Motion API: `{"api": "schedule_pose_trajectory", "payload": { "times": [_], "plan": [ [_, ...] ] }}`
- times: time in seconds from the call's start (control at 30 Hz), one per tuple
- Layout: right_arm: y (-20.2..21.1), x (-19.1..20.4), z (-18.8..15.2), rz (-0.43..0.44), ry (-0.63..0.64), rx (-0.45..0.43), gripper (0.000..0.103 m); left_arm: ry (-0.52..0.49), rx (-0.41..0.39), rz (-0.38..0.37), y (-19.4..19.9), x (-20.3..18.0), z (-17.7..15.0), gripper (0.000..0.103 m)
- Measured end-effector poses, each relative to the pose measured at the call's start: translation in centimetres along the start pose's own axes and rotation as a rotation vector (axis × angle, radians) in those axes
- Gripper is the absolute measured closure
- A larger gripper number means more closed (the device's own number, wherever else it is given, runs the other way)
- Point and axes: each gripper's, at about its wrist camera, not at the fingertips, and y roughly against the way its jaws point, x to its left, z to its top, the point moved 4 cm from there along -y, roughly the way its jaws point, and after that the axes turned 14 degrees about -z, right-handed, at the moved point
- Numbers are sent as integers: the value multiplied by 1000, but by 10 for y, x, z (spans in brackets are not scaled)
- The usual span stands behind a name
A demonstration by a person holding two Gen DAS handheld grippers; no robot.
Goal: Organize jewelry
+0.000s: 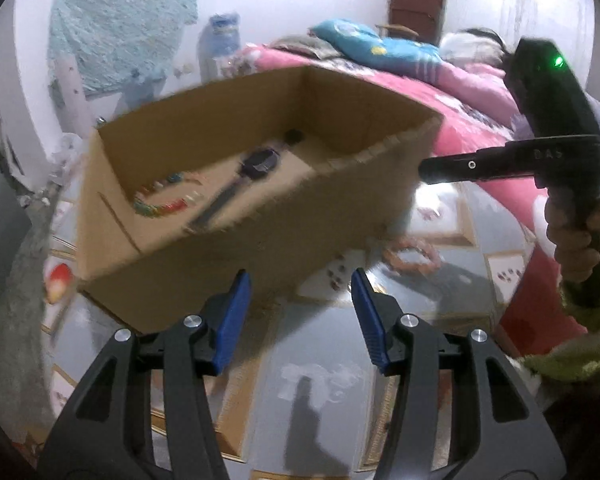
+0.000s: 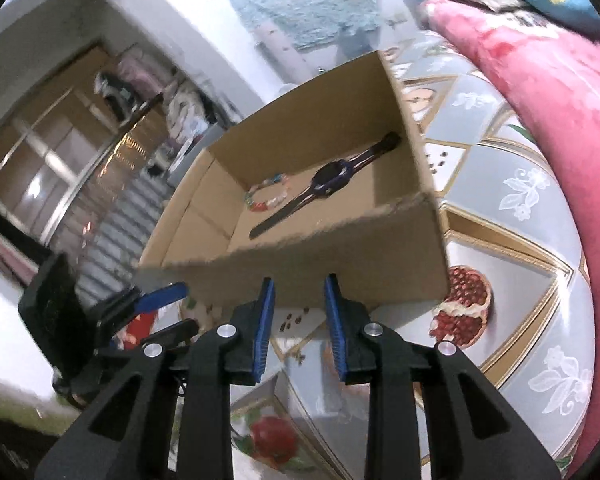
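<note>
An open cardboard box (image 2: pixel 300 256) sits on a patterned cloth (image 2: pixel 512 184). Inside lie a dark watch (image 2: pixel 332 174) and a bead bracelet (image 2: pixel 266 196), side by side. The right claw (image 2: pixel 300 284) stands just before the box wall, blue pads (image 2: pixel 265 320) parted, nothing between. The left claw (image 2: pixel 160 312) shows at lower left.

the cardboard box (image 2: pixel 300 272) is sitting open on the counter (image 2: pixel 500 184), with a watch (image 2: pixel 332 174) lying inside it just beside a beaded bracelet (image 2: pixel 266 196). another bracelet (image 1: pixel 410 258) is lying on the counter outside the box, toward the bed (image 1: pixel 460 92).

blurred cardboard box (image 1: pixel 260 236), bracelet (image 1: pixel 160 204) beads indistinct
</note>
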Motion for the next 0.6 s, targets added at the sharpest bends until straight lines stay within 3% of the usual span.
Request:
{"api": "schedule_pose_trajectory", "payload": {
  "times": [0.17, 0.4, 0.6],
  "plan": [
    [-20, 26, -35, -75, 153, 47, 74, -36, 71, 2, -25, -15, -14, 54],
    [-35, 39, -59, -116, 153, 58, 74, -58, 118, 38, -37, -15, -21, 54],
    [-46, 43, -64, -217, 168, 39, 74, -11, 123, 23, -39, -5, -22, 65]
  ]
}}
